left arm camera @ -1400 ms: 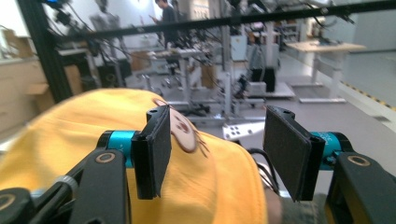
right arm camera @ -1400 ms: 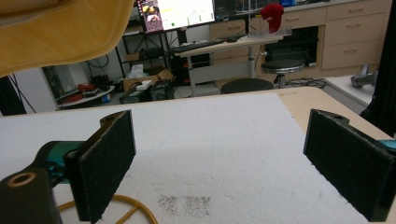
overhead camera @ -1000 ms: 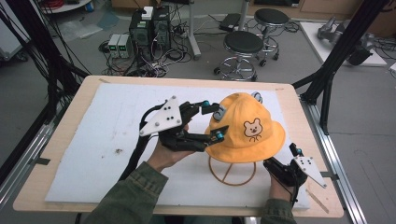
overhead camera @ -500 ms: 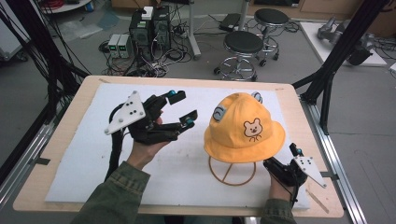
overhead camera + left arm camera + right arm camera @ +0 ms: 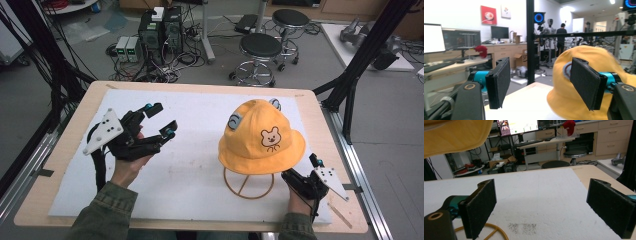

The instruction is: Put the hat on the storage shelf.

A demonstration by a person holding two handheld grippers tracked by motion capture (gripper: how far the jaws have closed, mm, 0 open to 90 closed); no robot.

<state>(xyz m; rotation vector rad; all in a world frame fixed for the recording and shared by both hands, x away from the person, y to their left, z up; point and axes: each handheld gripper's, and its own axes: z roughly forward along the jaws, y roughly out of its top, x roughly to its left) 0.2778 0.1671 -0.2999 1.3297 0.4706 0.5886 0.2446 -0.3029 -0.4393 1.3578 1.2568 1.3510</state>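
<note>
A yellow bucket hat (image 5: 260, 132) with a bear face sits on a wire stand (image 5: 248, 186) on the right half of the white foam sheet (image 5: 200, 170). My left gripper (image 5: 161, 120) hovers over the left half, well apart from the hat and pointing toward it. Its jaws have just been opening and nothing lies between them. In the left gripper view the pads (image 5: 499, 82) stand wide, and the hat (image 5: 574, 102) lies beyond the gripper (image 5: 541, 85). My right gripper (image 5: 300, 169) rests open by the stand's foot; its view shows the gripper (image 5: 544, 207), the hat brim (image 5: 456, 132) and the stand ring (image 5: 489, 230).
The foam sheet lies on a wooden table (image 5: 60, 200). Black frame posts (image 5: 360, 70) stand at the table's right and left sides. Two stools (image 5: 260, 50) and computer boxes (image 5: 160, 30) stand on the floor beyond the far edge.
My left gripper has let go of the hat's left side and moved left, away from it, with its jaws wider. The hat stays on its stand. The right gripper has not moved.
</note>
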